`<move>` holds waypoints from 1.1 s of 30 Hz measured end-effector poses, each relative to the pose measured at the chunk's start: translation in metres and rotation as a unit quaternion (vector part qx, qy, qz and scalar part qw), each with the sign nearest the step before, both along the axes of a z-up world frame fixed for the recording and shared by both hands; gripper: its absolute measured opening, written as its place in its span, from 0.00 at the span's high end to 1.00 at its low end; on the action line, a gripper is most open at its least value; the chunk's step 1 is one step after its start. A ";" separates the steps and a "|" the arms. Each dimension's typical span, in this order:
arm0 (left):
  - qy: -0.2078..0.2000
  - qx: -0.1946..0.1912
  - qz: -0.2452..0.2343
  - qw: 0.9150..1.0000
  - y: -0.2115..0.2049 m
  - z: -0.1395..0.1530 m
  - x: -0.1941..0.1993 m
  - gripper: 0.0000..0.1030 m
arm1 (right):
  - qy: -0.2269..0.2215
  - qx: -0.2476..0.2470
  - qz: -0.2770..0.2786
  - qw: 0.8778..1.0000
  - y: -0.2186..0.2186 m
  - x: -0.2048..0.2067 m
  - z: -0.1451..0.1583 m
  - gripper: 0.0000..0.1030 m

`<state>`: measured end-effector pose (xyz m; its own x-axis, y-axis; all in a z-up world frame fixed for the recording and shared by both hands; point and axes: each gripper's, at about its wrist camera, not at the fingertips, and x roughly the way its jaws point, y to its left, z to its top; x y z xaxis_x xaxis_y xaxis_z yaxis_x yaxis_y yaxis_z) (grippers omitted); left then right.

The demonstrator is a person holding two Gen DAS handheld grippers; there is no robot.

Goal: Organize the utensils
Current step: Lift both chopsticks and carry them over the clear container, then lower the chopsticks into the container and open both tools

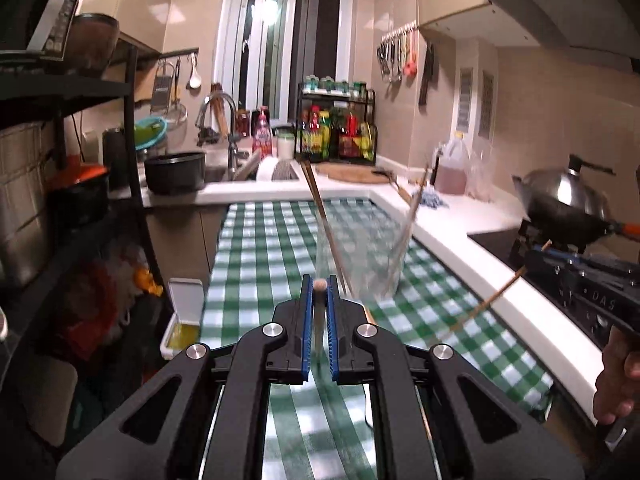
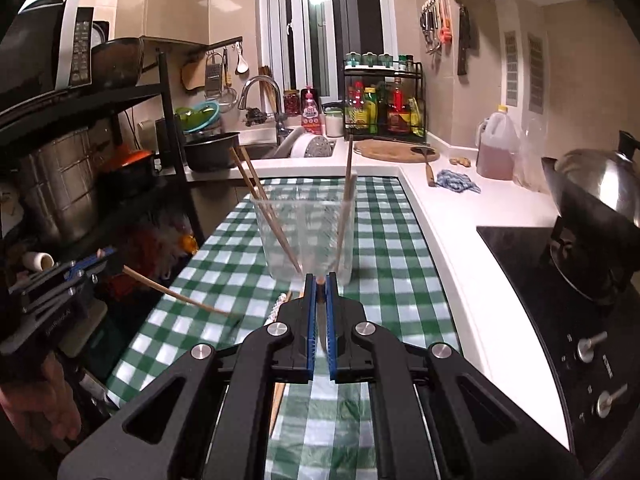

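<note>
Both jaws, left gripper (image 1: 319,285) and right gripper (image 2: 320,280), each clench 1 chopstick (image 1: 319,286) above the checked desk (image 2: 384,300), while 3 chopsticks (image 2: 276,224) already stand in the clear cup (image 2: 304,236) just ahead, so I judge 2 remain.

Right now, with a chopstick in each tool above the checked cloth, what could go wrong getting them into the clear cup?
1. The clear cup looks light, and three chopsticks already lean on its rim; a nudge could tip it.
2. The left tool and right tool each pinch one chopstick near its end, so it may swing or slip.
3. The two long sticks could cross above the cup.
</note>
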<state>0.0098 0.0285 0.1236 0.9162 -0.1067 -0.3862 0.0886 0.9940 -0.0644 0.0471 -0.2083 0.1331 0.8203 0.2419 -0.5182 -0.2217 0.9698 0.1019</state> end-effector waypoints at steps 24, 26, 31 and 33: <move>0.002 -0.064 -0.046 0.997 0.023 0.111 0.103 0.94 | -0.070 0.046 0.040 0.996 0.011 0.084 0.115 0.95; -0.012 -0.067 -0.051 0.996 0.020 0.127 0.111 0.94 | -0.092 0.045 0.039 0.994 0.013 0.091 0.132 0.95; -0.038 -0.072 -0.062 0.995 0.011 0.155 0.130 0.94 | -0.123 0.041 0.028 0.991 0.018 0.110 0.154 0.95; -0.035 -0.069 -0.064 0.995 0.006 0.155 0.143 0.94 | -0.127 0.036 0.025 0.991 0.020 0.119 0.153 0.95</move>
<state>0.1529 0.0343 0.2787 0.9157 -0.2723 -0.2955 0.2232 0.9562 -0.1893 0.1657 -0.1885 0.2862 0.9082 0.3144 -0.2763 -0.2969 0.9492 0.1041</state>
